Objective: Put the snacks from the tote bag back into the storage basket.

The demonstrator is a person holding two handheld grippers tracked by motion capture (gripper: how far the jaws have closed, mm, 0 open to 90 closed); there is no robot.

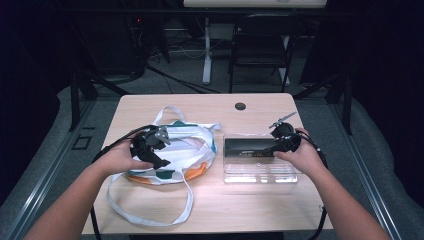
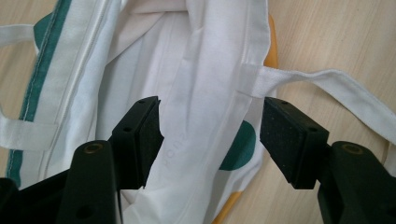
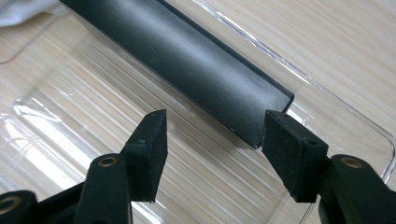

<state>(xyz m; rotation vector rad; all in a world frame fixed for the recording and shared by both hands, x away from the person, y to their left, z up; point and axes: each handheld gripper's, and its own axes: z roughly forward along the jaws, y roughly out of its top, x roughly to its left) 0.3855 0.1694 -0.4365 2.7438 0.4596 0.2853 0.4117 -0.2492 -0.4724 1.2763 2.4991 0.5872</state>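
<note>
My left gripper (image 2: 210,135) stands with its jaws spread wide and nothing pinched. Between them lies a white fold of the cloth bag (image 2: 205,79), running up and away from me; the fold passes nearer my left-hand pad than my right-hand one, and I cannot tell whether either pad touches it. Just above my right-hand pad the bag's strap (image 2: 327,86) is sewn on and trails off across the table (image 2: 336,37). A green patch (image 2: 240,144) shows low between the jaws, close to the right-hand pad.

My right gripper (image 3: 212,144) is likewise released, jaws apart. The end of the long black box (image 3: 196,60) sits just ahead of them, its corner close beside my right-hand pad, the rest stretching off up and to the left. It rests in the clear tray (image 3: 70,130), whose ribbed floor lies under both jaws.

In the high view the bag (image 1: 187,145) lies under my left gripper (image 1: 150,147), and the tray (image 1: 260,172) under my right (image 1: 285,142).
</note>
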